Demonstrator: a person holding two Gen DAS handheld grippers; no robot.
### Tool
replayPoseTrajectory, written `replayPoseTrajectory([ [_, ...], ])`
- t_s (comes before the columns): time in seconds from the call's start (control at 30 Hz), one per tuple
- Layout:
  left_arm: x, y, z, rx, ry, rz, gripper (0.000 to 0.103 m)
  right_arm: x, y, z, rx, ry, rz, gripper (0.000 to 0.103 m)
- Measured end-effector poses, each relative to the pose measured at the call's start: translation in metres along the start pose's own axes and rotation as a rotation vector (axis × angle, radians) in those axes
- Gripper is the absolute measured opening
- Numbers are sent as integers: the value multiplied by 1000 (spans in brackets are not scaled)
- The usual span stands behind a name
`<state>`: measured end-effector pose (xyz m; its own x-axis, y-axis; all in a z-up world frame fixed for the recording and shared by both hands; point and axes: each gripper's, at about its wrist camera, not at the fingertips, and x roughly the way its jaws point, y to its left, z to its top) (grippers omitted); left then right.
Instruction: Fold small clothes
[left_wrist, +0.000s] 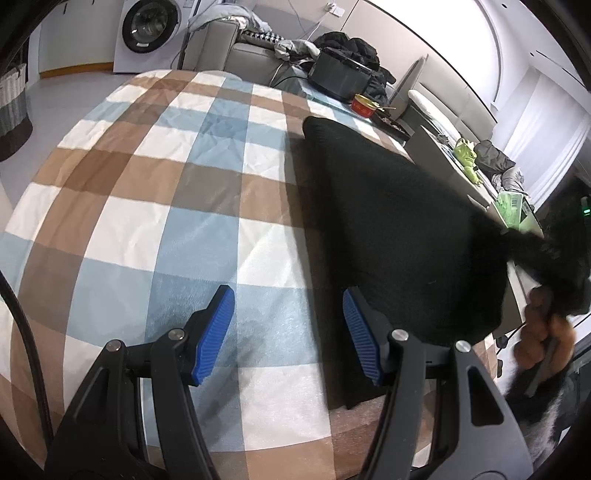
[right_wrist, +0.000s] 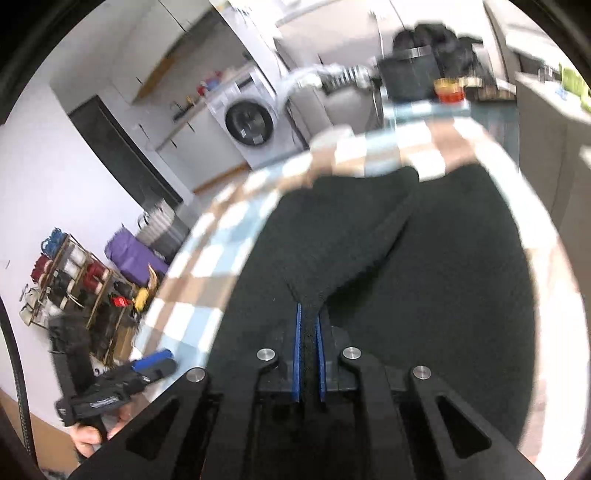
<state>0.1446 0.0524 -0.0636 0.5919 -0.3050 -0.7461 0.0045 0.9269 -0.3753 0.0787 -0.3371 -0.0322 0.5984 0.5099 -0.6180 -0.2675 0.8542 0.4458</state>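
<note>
Black knitted garment (left_wrist: 388, 229) is seen from the left wrist spread on a checked counter (left_wrist: 166, 184), right of the left hand-held gripper (left_wrist: 288, 332), whose blue jaws are held wide and empty. A red tin (left_wrist: 364, 105) is set beyond.

From the right wrist, a lifted fold is pinched by the right hand-held gripper (right_wrist: 308, 354).

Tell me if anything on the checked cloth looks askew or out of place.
Nothing is spilled or damaged. The black garment lies unevenly on the checked cloth: the right claw, shut on one corner, holds it up. The left claw hangs open, holding nothing.
</note>
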Motion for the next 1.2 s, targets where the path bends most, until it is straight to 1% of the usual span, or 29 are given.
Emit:
replayPoseTrajectory([
  [0.07, -2, -4, 1, 8, -4, -4, 58, -27, -2, 7, -23, -50, -23, 6],
  [0.13, -2, -7, 0, 12, -4, -6, 58, -46, -11, 7, -50, -75, -104, 6],
  [0.17, -1, -8, -1, 13, -2, -8, 58, -51, -18, 4, -59, -76, -167, 6],
  [0.2, 0, -10, -2, 13, 3, -11, 58, -55, -29, 0, -55, -71, -222, 6],
  [0.23, 3, -12, -2, 15, 11, -14, 58, -52, -45, -4, -36, -40, -274, 7],
  [0.27, 6, -14, -3, 17, 17, -16, 58, -47, -58, -9, -16, -3, -285, 7],
  [0.3, 8, -17, -4, 21, 23, -19, 58, -35, -77, -15, 15, 53, -266, 8],
  [0.37, 11, -25, -5, 40, 33, -23, 58, -24, -98, -22, 62, 93, -269, 9],
  [0.4, 11, -28, -5, 52, 32, -25, 58, -18, -109, -27, 101, 123, -254, 12],
  [0.43, 10, -31, -6, 64, 30, -27, 58, -18, -114, -30, 124, 120, -229, 13],
  [0.47, 11, -34, -6, 74, 29, -25, 58, -18, -116, -32, 138, 111, -218, 19],
  [0.5, 13, -35, -6, 75, 32, -22, 58, -21, -119, -35, 155, 104, -211, 29],
  [0.53, 14, -35, -6, 74, 37, -21, 58, -24, -122, -37, 173, 102, -195, 33],
  [0.57, 17, -35, -5, 71, 43, -21, 58, -28, -123, -39, 186, 103, -173, 34],
  [0.67, 23, -36, -5, 65, 59, -19, 58, -46, -120, -51, 218, 103, -66, 34],
  [0.8, 35, -43, -5, 76, 83, -35, 58, -64, -115, -74, 251, 103, 27, 36],
  [0.83, 38, -46, -5, 80, 91, -43, 58, -63, -111, -75, 258, 106, 40, 36],
  [0.9, 45, -52, -5, 90, 106, -56, 58, -62, -106, -77, 246, 130, 29, 36],
  [0.93, 48, -56, -6, 96, 110, -59, 58, -61, -105, -80, 231, 146, -3, 36],
  [0.97, 50, -61, -7, 110, 115, -60, 58, -60, -102, -78, 230, 150, -16, 36],
  [1.13, 62, -77, -13, 165, 147, -47, 58, -68, -105, -83, 244, 146, -1, 36],
  [1.2, 65, -81, -16, 180, 156, -36, 58, -68, -109, -90, 260, 164, -13, 42],
])
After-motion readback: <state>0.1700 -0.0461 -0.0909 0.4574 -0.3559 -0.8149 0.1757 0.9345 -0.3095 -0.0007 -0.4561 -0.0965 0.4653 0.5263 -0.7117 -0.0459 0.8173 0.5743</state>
